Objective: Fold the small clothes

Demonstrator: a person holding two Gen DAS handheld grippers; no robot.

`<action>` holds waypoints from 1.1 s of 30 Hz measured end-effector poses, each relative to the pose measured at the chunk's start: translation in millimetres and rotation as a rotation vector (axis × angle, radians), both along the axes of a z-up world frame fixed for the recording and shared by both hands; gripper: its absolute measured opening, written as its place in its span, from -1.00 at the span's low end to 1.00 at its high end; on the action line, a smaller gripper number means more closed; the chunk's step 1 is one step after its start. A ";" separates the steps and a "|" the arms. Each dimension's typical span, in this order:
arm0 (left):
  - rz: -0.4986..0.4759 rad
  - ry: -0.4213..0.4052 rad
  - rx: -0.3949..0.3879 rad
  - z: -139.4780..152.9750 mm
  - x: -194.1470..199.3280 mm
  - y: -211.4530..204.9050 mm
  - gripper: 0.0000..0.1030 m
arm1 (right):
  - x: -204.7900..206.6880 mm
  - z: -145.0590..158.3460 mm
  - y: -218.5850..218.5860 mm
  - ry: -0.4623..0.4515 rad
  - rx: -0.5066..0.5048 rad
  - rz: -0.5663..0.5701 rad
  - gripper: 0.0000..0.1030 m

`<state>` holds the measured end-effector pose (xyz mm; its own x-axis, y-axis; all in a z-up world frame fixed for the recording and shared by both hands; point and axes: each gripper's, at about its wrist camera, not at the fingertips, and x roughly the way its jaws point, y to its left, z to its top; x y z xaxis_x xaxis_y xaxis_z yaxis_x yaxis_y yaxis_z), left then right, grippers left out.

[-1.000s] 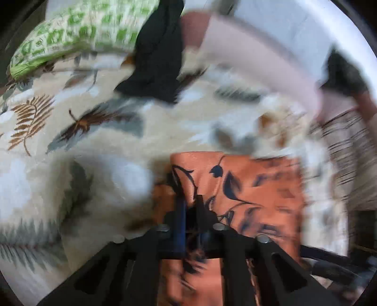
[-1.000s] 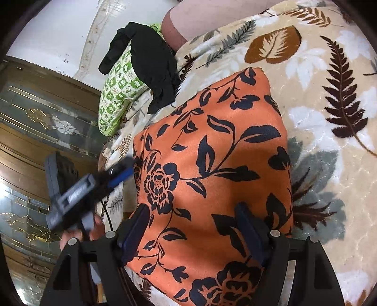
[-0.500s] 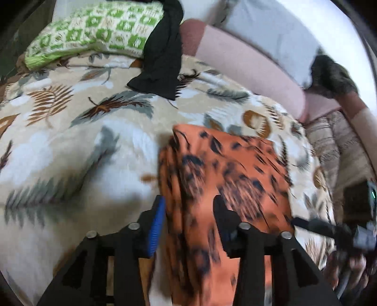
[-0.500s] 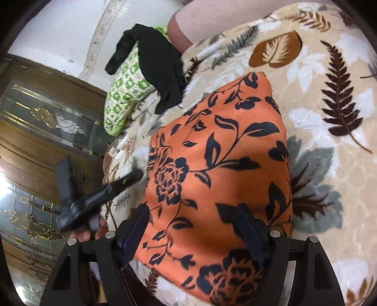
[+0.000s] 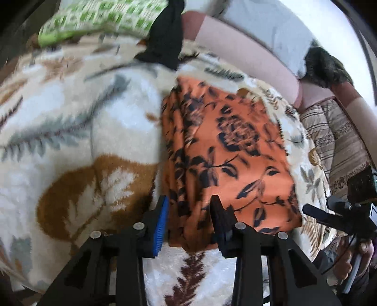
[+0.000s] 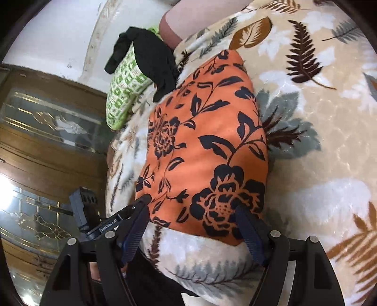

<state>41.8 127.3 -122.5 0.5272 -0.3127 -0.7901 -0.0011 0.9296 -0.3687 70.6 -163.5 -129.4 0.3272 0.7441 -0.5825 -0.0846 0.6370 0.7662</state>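
An orange cloth with a black flower print (image 5: pixel 226 150) lies folded flat on the leaf-patterned blanket (image 5: pixel 77 131); it also fills the middle of the right wrist view (image 6: pixel 205 146). My left gripper (image 5: pixel 189 207) is open and empty, its fingers straddling the cloth's near left edge. My right gripper (image 6: pixel 190 211) is open and empty just above the cloth's near edge. The left gripper's body shows at the lower left of the right wrist view (image 6: pixel 94 216), and the right gripper shows at the right of the left wrist view (image 5: pixel 348 211).
A black garment (image 5: pixel 165 35) lies draped over a green-and-white pillow (image 5: pixel 101 18) at the far end, also in the right wrist view (image 6: pixel 153 61). A pink bolster (image 5: pixel 247 51) and a striped cushion (image 5: pixel 337 141) lie to the right. A wooden glass-panelled cabinet (image 6: pixel 47 131) stands beside the bed.
My left gripper has let go of the orange cloth, opened and drawn back to its near edge. My right gripper has drawn back a little. The cloth lies folded.
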 end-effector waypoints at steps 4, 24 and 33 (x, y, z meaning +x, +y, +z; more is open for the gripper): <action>-0.001 -0.048 -0.004 15.8 -4.3 0.2 -0.01 | -4.3 3.4 -11.0 -0.018 0.000 -0.022 0.52; 0.067 -0.066 0.070 8.3 1.4 6.0 0.06 | 20.9 111.4 28.7 -0.309 0.003 0.010 0.55; 0.097 -0.126 0.089 23.8 13.9 5.5 0.26 | 21.8 107.1 35.4 -0.333 -0.092 -0.014 0.53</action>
<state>55.7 132.7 -98.6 0.6480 -0.1873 -0.7383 -0.0510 0.9565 -0.2874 92.5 -128.1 -22.3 0.5206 0.6872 -0.5067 -0.3109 0.7053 0.6371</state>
